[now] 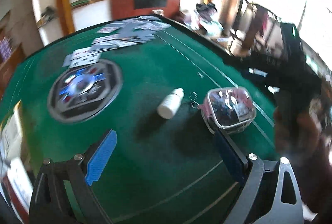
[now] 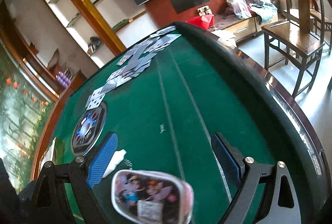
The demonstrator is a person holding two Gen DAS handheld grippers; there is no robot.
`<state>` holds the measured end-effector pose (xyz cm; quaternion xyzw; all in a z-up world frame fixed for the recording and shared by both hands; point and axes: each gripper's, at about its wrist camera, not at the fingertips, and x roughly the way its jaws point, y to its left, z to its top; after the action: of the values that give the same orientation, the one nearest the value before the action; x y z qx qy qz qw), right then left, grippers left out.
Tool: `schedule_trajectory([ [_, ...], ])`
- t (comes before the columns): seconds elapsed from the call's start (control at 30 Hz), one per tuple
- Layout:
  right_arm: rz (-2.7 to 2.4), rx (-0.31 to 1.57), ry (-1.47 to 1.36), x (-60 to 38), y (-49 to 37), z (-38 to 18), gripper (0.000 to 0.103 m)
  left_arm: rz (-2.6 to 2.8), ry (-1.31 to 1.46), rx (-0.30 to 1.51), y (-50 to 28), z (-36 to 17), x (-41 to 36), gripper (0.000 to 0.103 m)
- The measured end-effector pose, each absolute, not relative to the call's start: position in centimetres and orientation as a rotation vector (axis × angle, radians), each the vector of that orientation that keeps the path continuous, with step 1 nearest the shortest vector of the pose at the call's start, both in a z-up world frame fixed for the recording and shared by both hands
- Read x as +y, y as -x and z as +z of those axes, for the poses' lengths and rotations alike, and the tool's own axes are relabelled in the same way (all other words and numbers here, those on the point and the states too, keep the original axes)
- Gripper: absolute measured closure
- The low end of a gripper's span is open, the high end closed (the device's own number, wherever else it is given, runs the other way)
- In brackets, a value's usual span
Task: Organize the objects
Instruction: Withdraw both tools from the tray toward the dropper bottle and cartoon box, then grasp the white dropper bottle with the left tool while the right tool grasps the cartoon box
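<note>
A clear plastic box (image 1: 229,106) with dark and red contents sits on the green felt table (image 1: 157,66), just past my left gripper's right finger. A white bottle (image 1: 170,103) lies on its side to the box's left, with a small metal spring (image 1: 193,99) between them. My left gripper (image 1: 164,141) is open and empty above the felt. My right gripper (image 2: 164,146) is open and empty; a box with a cartoon picture (image 2: 151,192) lies below and between its fingers, and the white bottle (image 2: 116,159) shows behind its left finger.
Playing cards (image 1: 124,37) are spread across the table's far side, also in the right wrist view (image 2: 132,66). A round dark console (image 1: 85,91) sits in the table's centre. A person in dark clothes (image 1: 290,70) is at the right. A wooden chair (image 2: 294,37) stands beyond the table's rim.
</note>
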<state>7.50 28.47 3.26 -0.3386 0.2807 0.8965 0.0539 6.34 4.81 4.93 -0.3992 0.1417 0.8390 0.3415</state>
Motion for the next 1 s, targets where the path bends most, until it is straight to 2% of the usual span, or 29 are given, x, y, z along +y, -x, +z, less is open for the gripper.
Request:
schedule_trajectory([
  [0.07,2.718,0.937,1.038,29.2,-7.4,2.9,0.009,2.166,1.054,0.448,-5.8,4.0,6.6,0.009],
  [0.3,2.730,1.058,1.036,30.1,-7.7,2.6,0.008,2.159,1.073,0.587,-3.1,2.1,9.9,0.009],
  [0.33,2.725,1.083,1.043,30.4,-7.7,2.4,0.008,2.151,1.077,0.590,-2.8,1.8,10.2,0.014],
  [0.47,2.695,1.189,1.065,31.1,-7.8,1.7,0.008,2.111,1.118,0.569,-1.6,1.0,11.3,0.054],
  [0.5,2.690,1.204,1.070,31.2,-7.8,1.5,0.008,2.098,1.119,0.558,-1.4,0.9,11.6,0.057],
  [0.83,2.689,1.200,1.104,30.8,-7.4,1.2,0.008,2.095,1.087,0.544,-1.6,0.7,12.6,0.057],
  [0.87,2.686,1.196,1.107,30.8,-7.3,1.1,0.008,2.095,1.093,0.528,-1.7,0.7,12.5,0.064],
  [0.9,2.683,1.193,1.111,30.8,-7.3,1.1,0.008,2.091,1.099,0.512,-1.8,0.8,12.4,0.078],
  [1.0,2.670,1.167,1.127,30.7,-7.0,0.9,0.008,2.147,1.108,0.531,-2.3,1.0,12.1,0.078],
])
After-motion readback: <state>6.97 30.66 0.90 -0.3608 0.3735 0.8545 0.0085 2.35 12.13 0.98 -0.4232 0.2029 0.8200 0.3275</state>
